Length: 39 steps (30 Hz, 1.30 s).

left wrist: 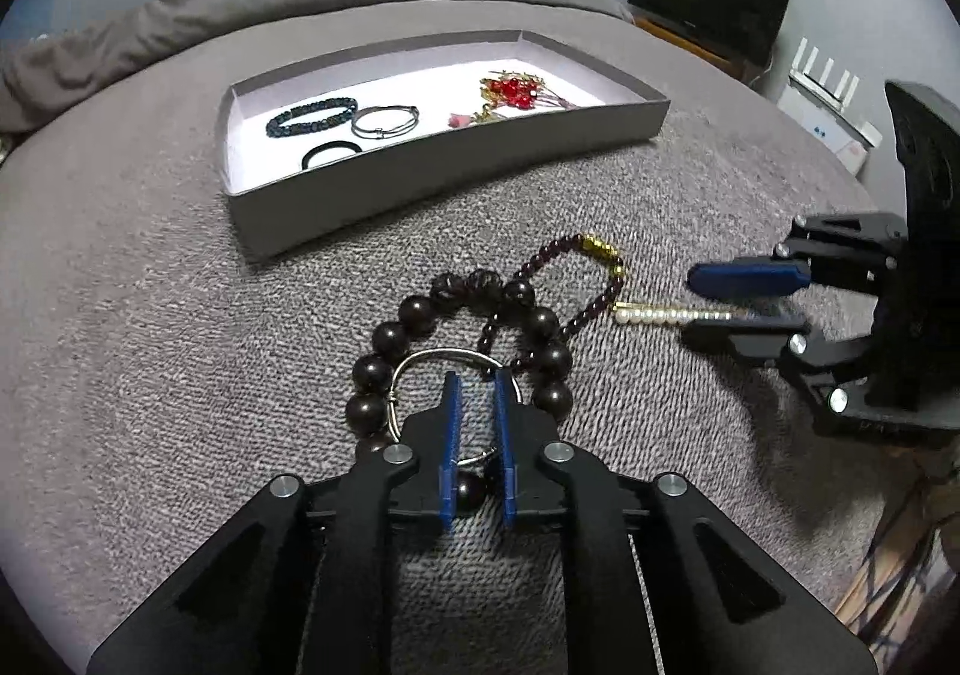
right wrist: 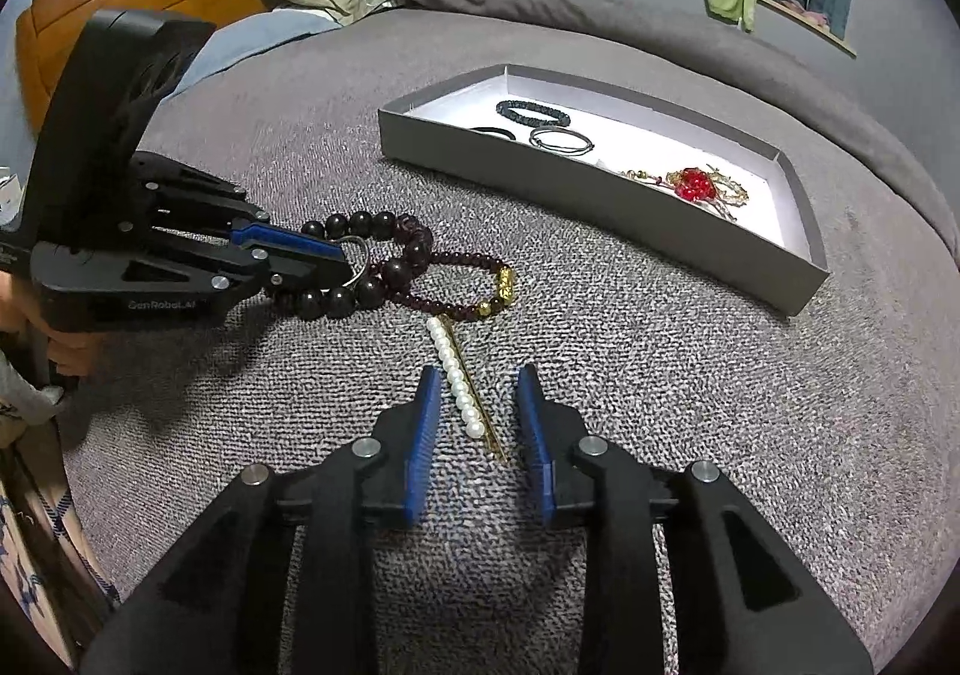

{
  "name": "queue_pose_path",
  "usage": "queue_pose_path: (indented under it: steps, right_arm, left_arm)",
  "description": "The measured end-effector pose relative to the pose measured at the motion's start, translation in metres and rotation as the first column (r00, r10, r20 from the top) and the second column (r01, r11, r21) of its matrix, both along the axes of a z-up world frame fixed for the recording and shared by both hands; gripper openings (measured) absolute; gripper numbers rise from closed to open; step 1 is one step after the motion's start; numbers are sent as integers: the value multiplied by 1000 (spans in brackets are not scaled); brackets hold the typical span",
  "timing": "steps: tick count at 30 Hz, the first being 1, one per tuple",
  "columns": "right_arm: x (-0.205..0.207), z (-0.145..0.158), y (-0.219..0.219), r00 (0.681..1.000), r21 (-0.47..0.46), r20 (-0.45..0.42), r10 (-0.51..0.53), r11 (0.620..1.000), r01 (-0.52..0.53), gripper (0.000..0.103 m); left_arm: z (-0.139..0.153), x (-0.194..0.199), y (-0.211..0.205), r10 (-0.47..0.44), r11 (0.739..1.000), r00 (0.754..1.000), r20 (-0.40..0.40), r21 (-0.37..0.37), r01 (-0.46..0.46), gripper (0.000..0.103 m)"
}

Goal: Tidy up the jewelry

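The left tool is nearly closed, its blue fingers straddling the silver bangle inside the dark bead bracelet on the bed; whether they pinch it, I cannot tell. The right tool stands released around the pearl hairpin. The grey box lies toward 12 o'clock.

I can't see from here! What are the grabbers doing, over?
Left hand-held gripper nearly shut over silver bangle on the bead pile. Right hand-held gripper open, astride pearl hairpin. Gray box beyond, path clear.
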State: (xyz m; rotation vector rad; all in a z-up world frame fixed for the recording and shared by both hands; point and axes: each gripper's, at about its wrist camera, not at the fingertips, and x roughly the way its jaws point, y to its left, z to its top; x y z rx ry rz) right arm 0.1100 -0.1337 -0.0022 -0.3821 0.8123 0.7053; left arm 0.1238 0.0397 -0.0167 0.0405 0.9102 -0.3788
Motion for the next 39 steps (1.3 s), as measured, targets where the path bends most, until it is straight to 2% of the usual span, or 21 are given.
queue_pose_path:
  steps: [4, 10, 16, 22, 28, 33, 35, 38, 39]
  right_arm:
    - [1, -1, -1, 1000, 3, 2, 1, 1000, -1, 27]
    - [-1, 0, -3, 1000, 21, 0, 2, 1000, -2, 27]
    - [-5, -1, -4, 1000, 27, 4, 10, 1000, -11, 27]
    - [-5, -3, -5, 1000, 36, -1, 9, 999, -9, 27]
    - [-3, -4, -7, 1000, 50, -6, 7, 999, -7, 27]
    - [-4, -4, -7, 1000, 55, -3, 2, 998, -2, 27]
    - [-4, -4, -7, 1000, 57, 3, 0, 998, 0, 27]
    - [-4, -3, -9, 1000, 68, 6, -10, 998, 10, 20]
    - [-3, -3, -10, 1000, 72, 4, -15, 997, 15, 17]
  left_arm:
    - [2, 3, 2, 24, 999, 1000, -3, -22, -24, 26]
    - [5, 3, 5, 43, 997, 999, -8, -58, -43, 32]
    - [3, 9, 4, 62, 996, 998, -23, -64, -63, 32]
    - [-4, 24, 9, 124, 983, 990, -60, -127, -131, 32]
    - [-9, 32, 4, 154, 980, 986, -60, -119, -160, 38]
    - [-13, 32, -3, 153, 985, 987, -46, -75, -156, 39]
    - [-12, 29, -5, 142, 988, 989, -40, -56, -144, 38]
    - [-9, 23, -5, 122, 992, 992, -32, -34, -123, 23]
    - [-7, 20, -6, 114, 993, 993, -27, -28, -114, 15]
